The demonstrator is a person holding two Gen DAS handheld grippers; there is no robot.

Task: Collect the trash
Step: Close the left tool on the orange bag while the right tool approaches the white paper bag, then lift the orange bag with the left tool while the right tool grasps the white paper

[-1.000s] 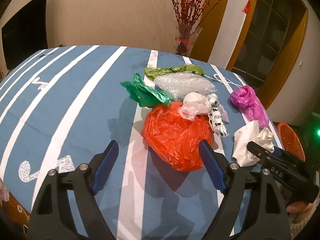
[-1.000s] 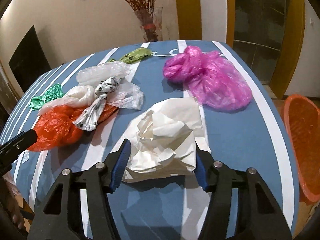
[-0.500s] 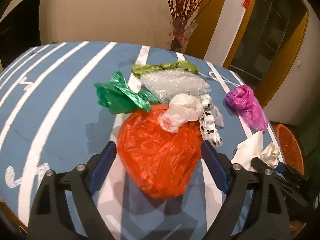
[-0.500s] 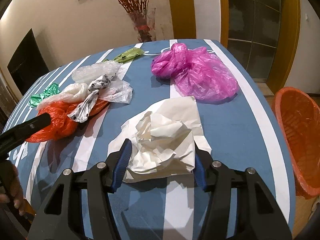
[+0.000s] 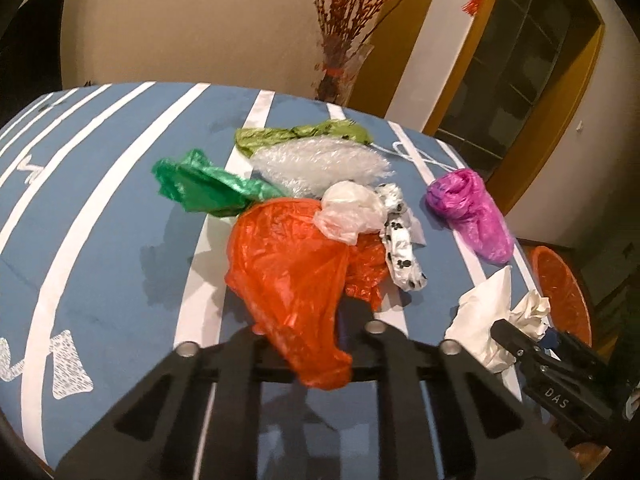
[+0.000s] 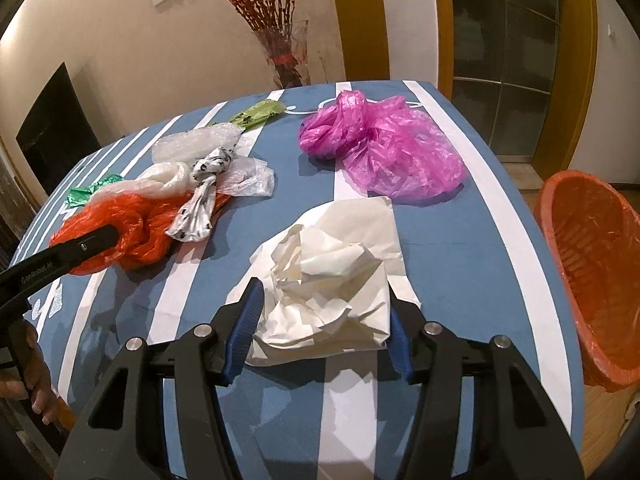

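My left gripper point(image 5: 308, 328) is shut on the near end of an orange plastic bag point(image 5: 292, 264), which also shows in the right wrist view point(image 6: 120, 224). My right gripper point(image 6: 324, 320) has its jaws around a crumpled white paper point(image 6: 332, 280), close against both sides; the paper also shows in the left wrist view point(image 5: 488, 320). A magenta bag point(image 6: 380, 152), a dark green bag point(image 5: 200, 188), a light green bag point(image 5: 300, 136), clear bubble wrap point(image 5: 320, 164), a whitish bag point(image 5: 348, 208) and a spotted white strip point(image 5: 400, 244) lie on the blue striped table point(image 5: 100, 220).
An orange bin with an orange liner point(image 6: 596, 264) stands beside the table's right edge. A glass vase of red branches point(image 6: 286, 60) stands at the table's far edge. A dark doorway with wooden frame point(image 6: 504, 40) is behind.
My left gripper moved forward over the orange bag and closed on its near end. My right gripper stayed around the white paper, its jaws slightly closer.
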